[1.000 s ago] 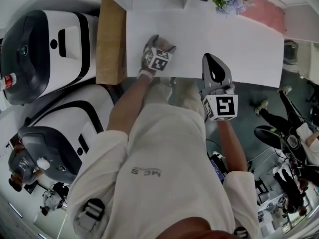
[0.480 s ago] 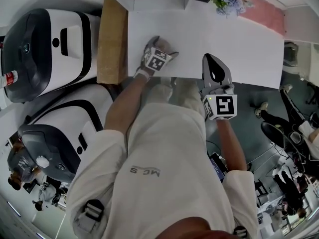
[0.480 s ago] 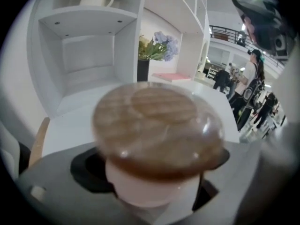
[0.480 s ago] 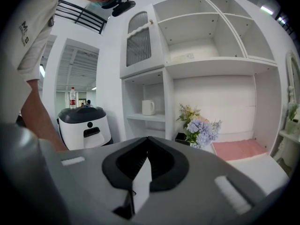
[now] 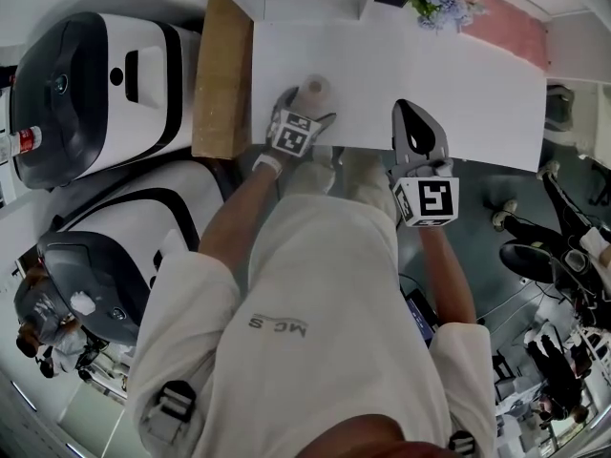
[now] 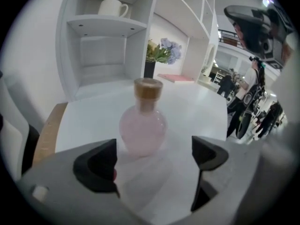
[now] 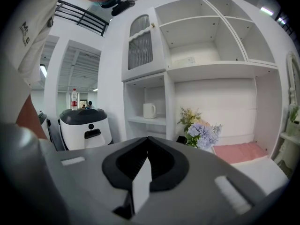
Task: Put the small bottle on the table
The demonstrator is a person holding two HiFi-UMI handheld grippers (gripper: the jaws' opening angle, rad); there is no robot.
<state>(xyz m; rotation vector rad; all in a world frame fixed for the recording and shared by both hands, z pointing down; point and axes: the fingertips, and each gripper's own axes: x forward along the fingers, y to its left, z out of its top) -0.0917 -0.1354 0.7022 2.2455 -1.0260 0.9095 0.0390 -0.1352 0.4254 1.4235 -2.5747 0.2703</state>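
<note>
Target – small bottle (image 6: 143,121) upright on white table (image 5: 458,74), toward table's left end, cork (image 6: 148,87) on top, standing free

My left gripper (image 6: 152,158) just behind it, 2 jaws spread wide, pads off glass, bottle just beyond tips

I judge placing step done, grip let go

Next move – draw left gripper straight back and level; any sideways nudge could tip bottle

My right gripper (image 7: 143,172) pressed together on nothing, hovering at table's near edge, well apart from bottle, no part in this step as far as I can judge
</note>
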